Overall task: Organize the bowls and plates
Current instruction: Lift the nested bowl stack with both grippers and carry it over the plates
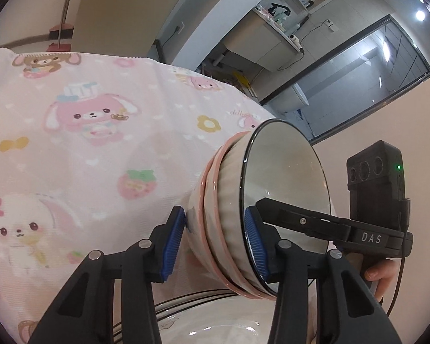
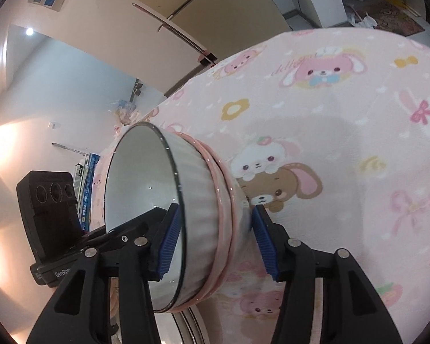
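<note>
A stack of nested bowls [image 1: 229,189] hangs tilted on its side above the table: a white ribbed bowl with a dark rim [image 2: 197,200] sits inside pink-rimmed bowls. My left gripper [image 1: 215,229] is shut on the stack's wall, one blue pad inside the white bowl and the other against the outermost bowl. My right gripper [image 2: 215,229] grips the opposite side of the stack the same way. Each view shows the other gripper's black finger reaching inside the bowl. Directly below the stack lies a plate [image 1: 215,318] with dark rings, also visible in the right wrist view as the plate [image 2: 186,326].
A pink cartoon-print cloth [image 1: 100,149] covers the table and fills most of both views. A hand [image 1: 378,275] holds the right gripper's handle. Cabinets and a glass door stand beyond the table's far edge.
</note>
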